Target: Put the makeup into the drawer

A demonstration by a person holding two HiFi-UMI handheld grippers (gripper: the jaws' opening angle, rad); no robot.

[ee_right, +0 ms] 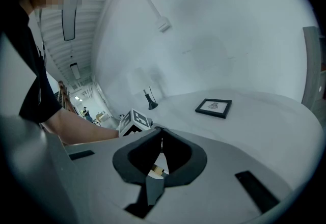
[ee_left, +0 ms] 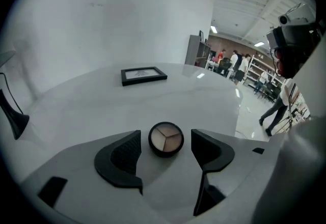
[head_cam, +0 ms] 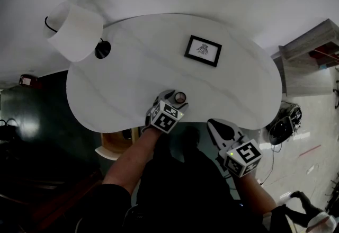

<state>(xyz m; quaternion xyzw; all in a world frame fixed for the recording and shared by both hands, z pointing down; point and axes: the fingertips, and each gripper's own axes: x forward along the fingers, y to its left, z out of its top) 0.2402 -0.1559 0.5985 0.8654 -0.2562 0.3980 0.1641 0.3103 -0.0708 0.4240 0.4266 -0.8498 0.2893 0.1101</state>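
1. I count one makeup compact (ee_left: 166, 139). It is round and black-rimmed, with three tan shades inside.
2. There is also one black picture frame (head_cam: 203, 50), one white lamp (head_cam: 74, 30) and one white table (head_cam: 132, 78). I have two grippers, one in each hand.
3. In the head view the compact lies flat on the table near its lower edge, just left of the frame's centre. The picture frame is above it to the right, and the lamp is at the upper left.
4. My left gripper (head_cam: 170, 100) is over the compact. In the left gripper view the compact sits in the lower middle of the frame, right between the two jaw tips.
5. The left jaws are spread wide. A strip of bare table shows on each side of the compact, so neither pad presses it. It rests on the table, not in a grip.
6. My right gripper (ee_right: 161, 139) is at the lower right of the head view, off the table's edge and well apart from the compact. Its jaws meet at the tips, and I see nothing pinched between them.
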